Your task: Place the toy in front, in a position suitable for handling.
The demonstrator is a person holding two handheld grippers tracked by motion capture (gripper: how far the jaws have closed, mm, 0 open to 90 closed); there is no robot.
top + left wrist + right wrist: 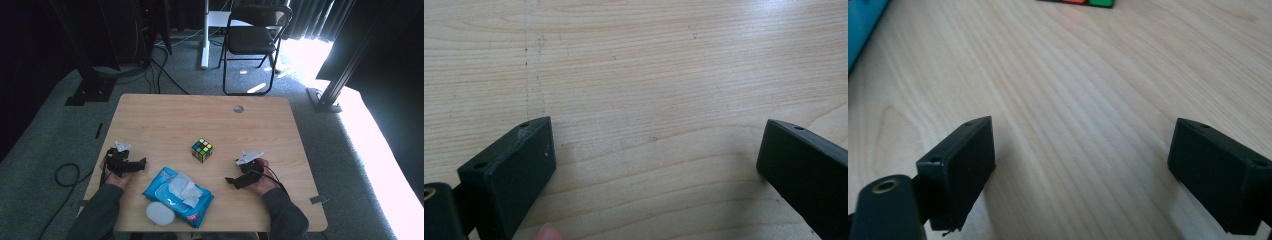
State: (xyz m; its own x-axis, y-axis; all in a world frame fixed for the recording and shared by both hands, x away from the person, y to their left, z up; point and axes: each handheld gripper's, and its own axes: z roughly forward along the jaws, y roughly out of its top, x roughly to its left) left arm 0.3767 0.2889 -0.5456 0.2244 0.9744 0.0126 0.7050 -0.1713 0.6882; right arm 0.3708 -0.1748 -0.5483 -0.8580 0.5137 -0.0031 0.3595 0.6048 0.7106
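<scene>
A colourful puzzle cube (202,150) stands near the middle of the wooden table (165,115). A blue pack of wet wipes (178,196) lies at the front, one white wipe poking out of its top. My left gripper (141,163) rests on the table at the left, pointing right, open with bare wood between its jaws (654,145). My right gripper (229,181) rests at the right, pointing left towards the pack, open and empty (1083,150). The cube's bottom edge (1075,2) and the pack's blue edge (863,25) show in the right gripper view.
A white round lid (160,214) lies at the front edge beside the pack. The table has a cable hole (238,108) at the back. A black folding chair (255,35) stands beyond the table. Cables lie on the floor at the left.
</scene>
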